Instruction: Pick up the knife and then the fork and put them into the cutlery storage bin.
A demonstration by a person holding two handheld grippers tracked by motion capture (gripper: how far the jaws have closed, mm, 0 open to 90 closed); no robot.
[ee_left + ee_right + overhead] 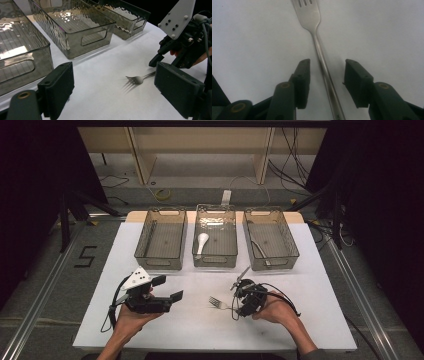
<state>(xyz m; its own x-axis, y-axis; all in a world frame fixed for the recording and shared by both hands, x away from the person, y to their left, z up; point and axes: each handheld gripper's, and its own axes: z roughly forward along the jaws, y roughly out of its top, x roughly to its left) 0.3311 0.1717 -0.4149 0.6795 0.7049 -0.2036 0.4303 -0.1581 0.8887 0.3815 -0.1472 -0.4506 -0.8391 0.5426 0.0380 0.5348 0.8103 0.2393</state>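
Fork (317, 37) lengthwise between fingers (303, 80)

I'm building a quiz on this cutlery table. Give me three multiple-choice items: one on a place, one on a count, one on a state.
1. Where does the white spoon lie?
A. in the left bin
B. in the middle bin
C. on the table

2. How many clear bins stand on the table?
A. two
B. three
C. four

3. How do the right gripper jaws stand around the fork?
A. clamped on the tines
B. shut, beside the fork
C. open, the handle between them with gaps on both sides

Answers:
1 B: in the high view the spoon sits inside the centre bin.
2 B: three bins stand in a row at the far edge.
3 C: the right gripper view shows bare table on each side of the handle.
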